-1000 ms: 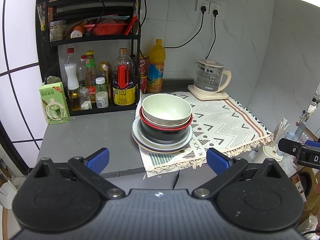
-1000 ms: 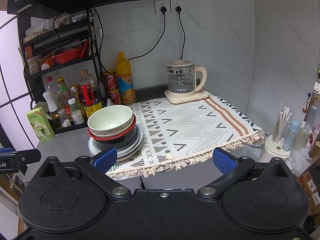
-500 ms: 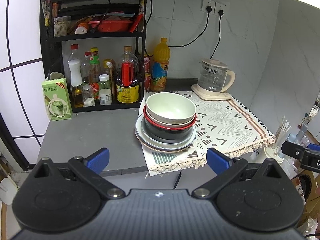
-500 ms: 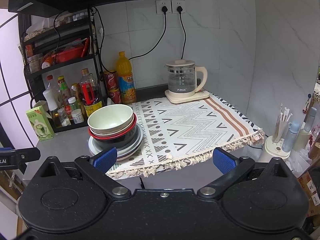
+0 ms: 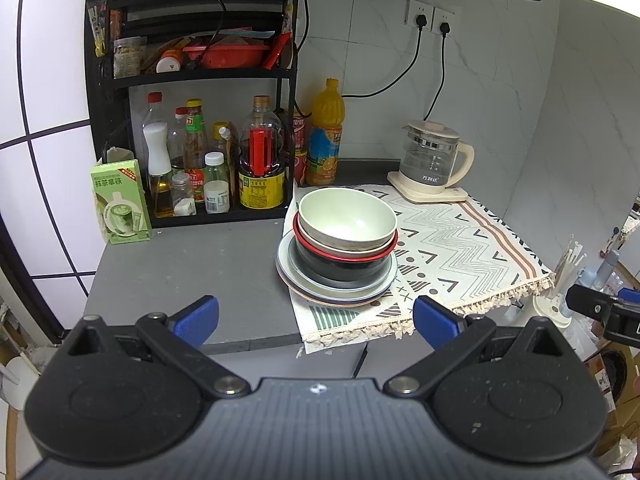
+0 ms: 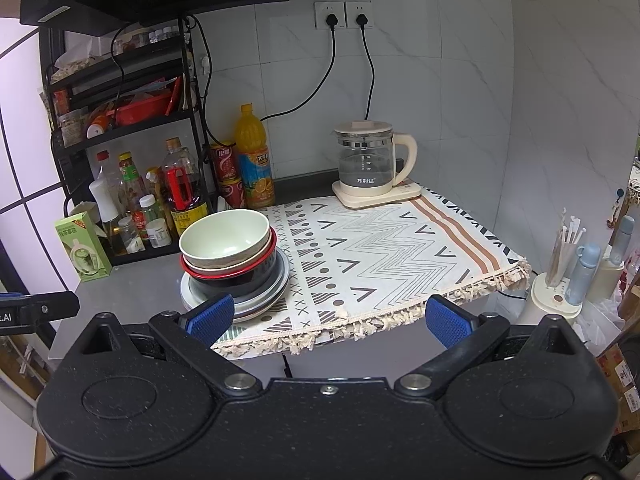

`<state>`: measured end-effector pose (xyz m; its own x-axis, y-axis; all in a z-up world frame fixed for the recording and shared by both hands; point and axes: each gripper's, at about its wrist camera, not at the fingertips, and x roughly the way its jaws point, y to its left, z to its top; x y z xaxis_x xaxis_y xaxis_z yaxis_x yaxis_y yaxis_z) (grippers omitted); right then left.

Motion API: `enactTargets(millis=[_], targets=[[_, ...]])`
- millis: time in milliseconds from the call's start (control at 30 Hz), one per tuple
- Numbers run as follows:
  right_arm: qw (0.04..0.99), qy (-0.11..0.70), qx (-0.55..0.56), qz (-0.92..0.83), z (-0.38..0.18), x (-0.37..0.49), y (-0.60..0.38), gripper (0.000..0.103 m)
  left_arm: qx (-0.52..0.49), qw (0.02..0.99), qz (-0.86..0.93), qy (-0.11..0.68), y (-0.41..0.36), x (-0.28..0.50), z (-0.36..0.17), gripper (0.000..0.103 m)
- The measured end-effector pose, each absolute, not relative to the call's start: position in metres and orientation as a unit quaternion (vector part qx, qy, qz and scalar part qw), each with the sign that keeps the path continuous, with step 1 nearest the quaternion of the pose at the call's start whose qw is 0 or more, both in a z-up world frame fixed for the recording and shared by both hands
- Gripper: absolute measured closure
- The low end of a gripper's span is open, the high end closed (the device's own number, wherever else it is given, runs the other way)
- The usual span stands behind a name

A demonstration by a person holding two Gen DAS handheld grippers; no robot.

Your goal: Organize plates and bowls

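Left gripper (image 5: 316, 318) spread wide with nothing between its blue pads, held short of the counter's front edge; right gripper (image 6: 327, 320) likewise wide open and empty. Straight ahead of both, stack of bowls (image 5: 346, 227) (pale green one on top, red-rimmed black one lower down) nested on plates (image 5: 304, 286), sitting on the left end of the patterned cloth (image 5: 460, 248). Behind the stack, bottle rack (image 5: 192, 76); at the cloth's far right corner, glass kettle (image 5: 430, 162).

Black speckled hand-held gripper (image 5: 316, 318), blue ribbed fingertip pads (image 6: 211, 317), silver pivot screws
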<state>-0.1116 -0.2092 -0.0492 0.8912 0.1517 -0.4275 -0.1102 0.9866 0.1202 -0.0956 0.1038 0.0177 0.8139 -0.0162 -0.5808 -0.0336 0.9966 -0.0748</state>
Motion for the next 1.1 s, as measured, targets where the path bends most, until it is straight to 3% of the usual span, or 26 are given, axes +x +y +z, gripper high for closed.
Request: enactTargets(millis=[1100], targets=[[0.972,0.223,0.043,0.065,-0.0479,-0.1221,-0.2048,0.0,-0.044,0.95,0.0,0.309,0.1046,-0.1038,0.0166,0.001]])
